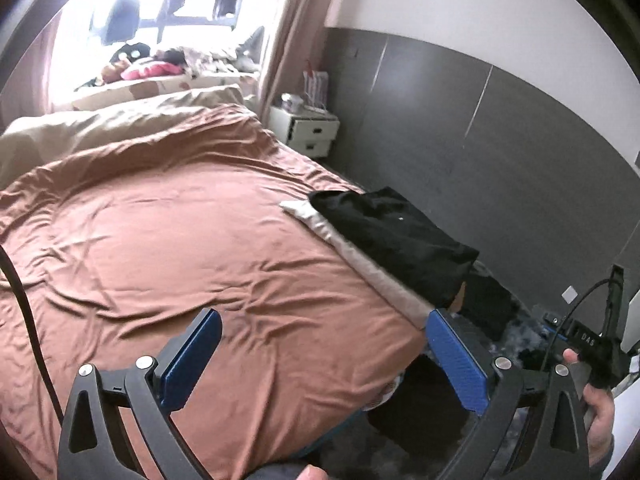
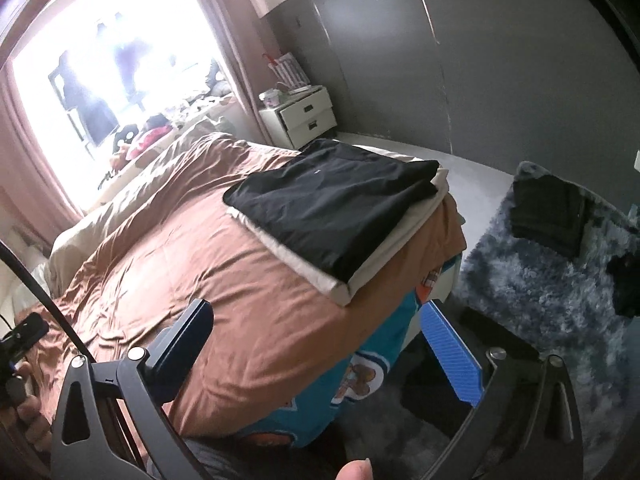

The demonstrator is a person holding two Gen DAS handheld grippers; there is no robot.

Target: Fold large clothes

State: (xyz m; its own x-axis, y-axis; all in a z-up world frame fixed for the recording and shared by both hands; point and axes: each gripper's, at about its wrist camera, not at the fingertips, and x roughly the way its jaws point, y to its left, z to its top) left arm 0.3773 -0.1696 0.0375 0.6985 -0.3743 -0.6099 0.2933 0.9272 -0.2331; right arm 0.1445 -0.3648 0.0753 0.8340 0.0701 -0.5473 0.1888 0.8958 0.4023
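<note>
A folded black garment (image 2: 336, 204) lies on top of a folded cream garment (image 2: 380, 268) at the corner of the bed, on the brown duvet (image 2: 220, 280). The same stack shows in the left wrist view, black garment (image 1: 396, 236) over cream garment (image 1: 360, 256), at the bed's right edge. My left gripper (image 1: 324, 344) is open and empty above the duvet (image 1: 180, 240), short of the stack. My right gripper (image 2: 320, 340) is open and empty above the bed's near corner, below the stack.
A white nightstand (image 2: 300, 116) stands by the grey wall beyond the bed. A shaggy blue-grey rug (image 2: 540, 292) on the floor to the right carries another dark folded item (image 2: 548, 216). Pillows and clutter lie by the bright window (image 1: 160, 68).
</note>
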